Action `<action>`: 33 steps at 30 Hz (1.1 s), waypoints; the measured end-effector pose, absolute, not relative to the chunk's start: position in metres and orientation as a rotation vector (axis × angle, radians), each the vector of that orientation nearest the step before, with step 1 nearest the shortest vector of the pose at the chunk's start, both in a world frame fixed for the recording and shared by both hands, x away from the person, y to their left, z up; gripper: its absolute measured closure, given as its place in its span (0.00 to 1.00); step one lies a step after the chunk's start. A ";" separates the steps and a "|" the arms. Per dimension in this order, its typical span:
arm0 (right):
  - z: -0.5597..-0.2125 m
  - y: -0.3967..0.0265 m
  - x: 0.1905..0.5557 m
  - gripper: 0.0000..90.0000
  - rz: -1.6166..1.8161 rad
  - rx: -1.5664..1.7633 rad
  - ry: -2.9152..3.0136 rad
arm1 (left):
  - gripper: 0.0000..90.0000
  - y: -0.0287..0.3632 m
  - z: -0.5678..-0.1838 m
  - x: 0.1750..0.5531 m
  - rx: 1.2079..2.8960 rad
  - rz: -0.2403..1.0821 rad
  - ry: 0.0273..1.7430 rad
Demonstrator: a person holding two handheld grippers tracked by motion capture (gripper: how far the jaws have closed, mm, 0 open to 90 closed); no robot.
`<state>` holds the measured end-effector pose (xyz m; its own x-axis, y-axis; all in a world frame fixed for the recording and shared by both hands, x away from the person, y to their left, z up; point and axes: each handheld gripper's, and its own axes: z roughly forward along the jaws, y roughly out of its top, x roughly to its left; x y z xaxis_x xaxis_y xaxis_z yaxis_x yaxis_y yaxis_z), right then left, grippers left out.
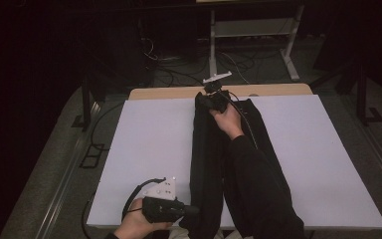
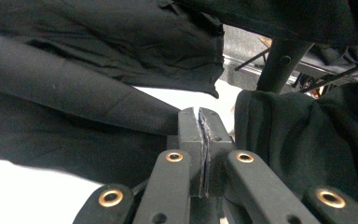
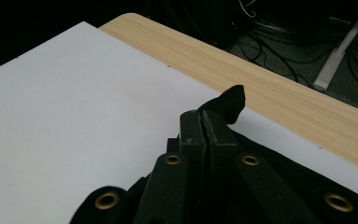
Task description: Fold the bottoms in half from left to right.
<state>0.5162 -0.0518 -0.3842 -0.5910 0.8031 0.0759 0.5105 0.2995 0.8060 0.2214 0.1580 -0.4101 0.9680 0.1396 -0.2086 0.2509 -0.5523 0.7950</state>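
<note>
A long black garment (image 1: 206, 149) lies stretched down the middle of the white worktop (image 1: 144, 144), running from the far edge to the near edge, where it spills over just beside the person's body. Its 2 long sides lie roughly parallel, and it is narrow compared with the board.

The right gripper (image 1: 214, 99) sits at the far end of the garment, near the strip of bare wood (image 1: 169, 92) beyond the white sheet. In the right gripper view its fingers (image 3: 193, 135) are clenched on a corner of the cloth, and a small black tip (image 3: 230, 102) pokes out past them, close to the line where the white surface meets the wood. The right hand (image 1: 227, 121) and its dark sleeve (image 1: 253, 184) lie along the garment.

The left gripper (image 1: 191, 210) is at the near edge of the worktop, at the garment's left side. In the left gripper view its fingers (image 2: 189, 135) are pressed together with a thin dark layer of cloth pinched between them, and folds of black fabric (image 2: 98, 70) hang around them. The left hand (image 1: 137, 224) holds the gripper's body just past the board's near edge.

To either side of the garment the white surface lies bare: a wide stretch to the left reaching the left edge, and another to the right (image 1: 323, 159) reaching the right edge. Beyond the far edge stand a white metal frame (image 1: 293, 40) and loose cables (image 1: 179, 74) on the floor.
</note>
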 end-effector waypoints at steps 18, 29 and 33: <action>-0.386 -0.084 0.517 0.96 1.173 1.219 2.213 | 0.98 0.114 -0.407 0.228 2.143 -0.187 0.177; -0.387 -0.107 0.518 0.96 1.134 1.224 2.220 | 0.98 0.082 -0.409 0.233 2.137 -0.211 0.139; -0.387 -0.116 0.520 0.96 1.127 1.222 2.227 | 0.98 0.074 -0.410 0.235 2.134 -0.208 0.146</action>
